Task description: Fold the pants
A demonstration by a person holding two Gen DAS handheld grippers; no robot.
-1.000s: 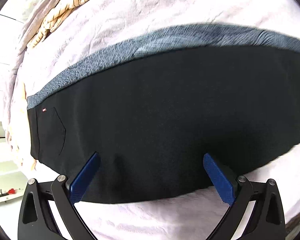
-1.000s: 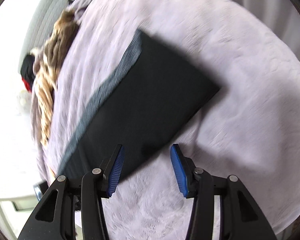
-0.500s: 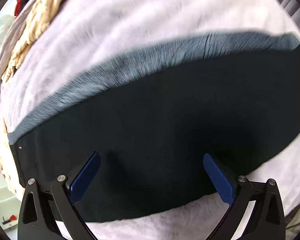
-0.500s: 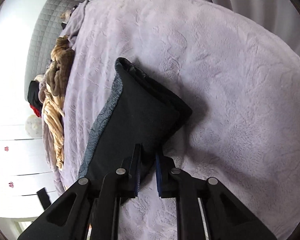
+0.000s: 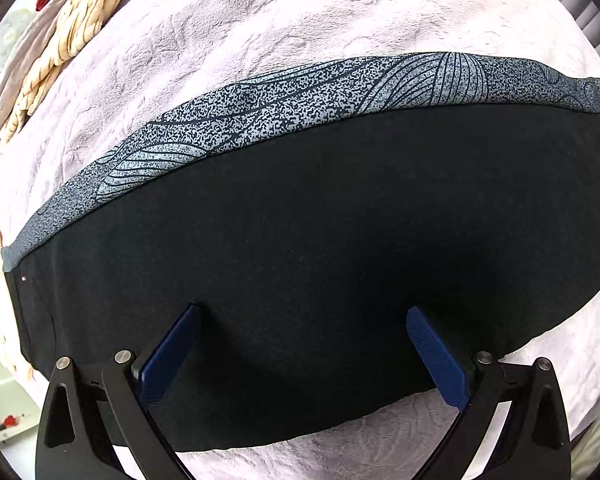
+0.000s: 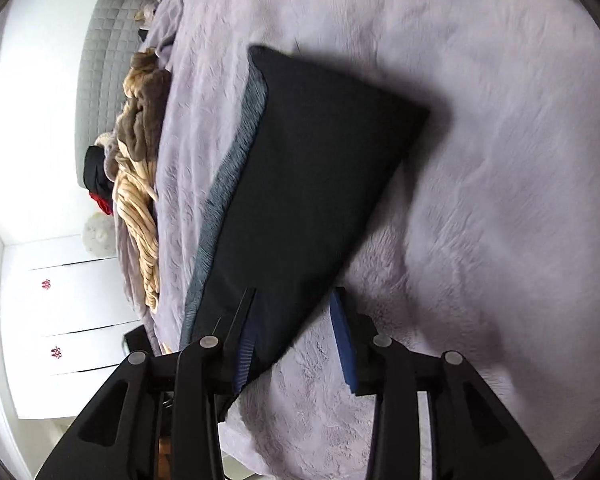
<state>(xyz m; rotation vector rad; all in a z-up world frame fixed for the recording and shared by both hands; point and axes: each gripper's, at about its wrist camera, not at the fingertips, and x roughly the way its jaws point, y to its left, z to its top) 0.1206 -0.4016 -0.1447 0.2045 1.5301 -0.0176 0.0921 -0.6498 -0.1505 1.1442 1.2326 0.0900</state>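
Right tool (image 6: 294, 334): reopened wide after pinching pants (image 6: 300, 184) edge; hem released on bed (image 6: 480, 160). Left tool (image 5: 304, 344): wide, empty, lower centre. Fold laid.

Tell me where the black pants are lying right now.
The black pants lie flat on the lilac blanket, filling the left wrist view under the open left gripper, with the cream knitted throw beyond their patterned edge.

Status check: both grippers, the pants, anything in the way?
Left gripper open over pants. Right gripper open at their edge. Pants folded flat on blanket. Clothes pile well clear.
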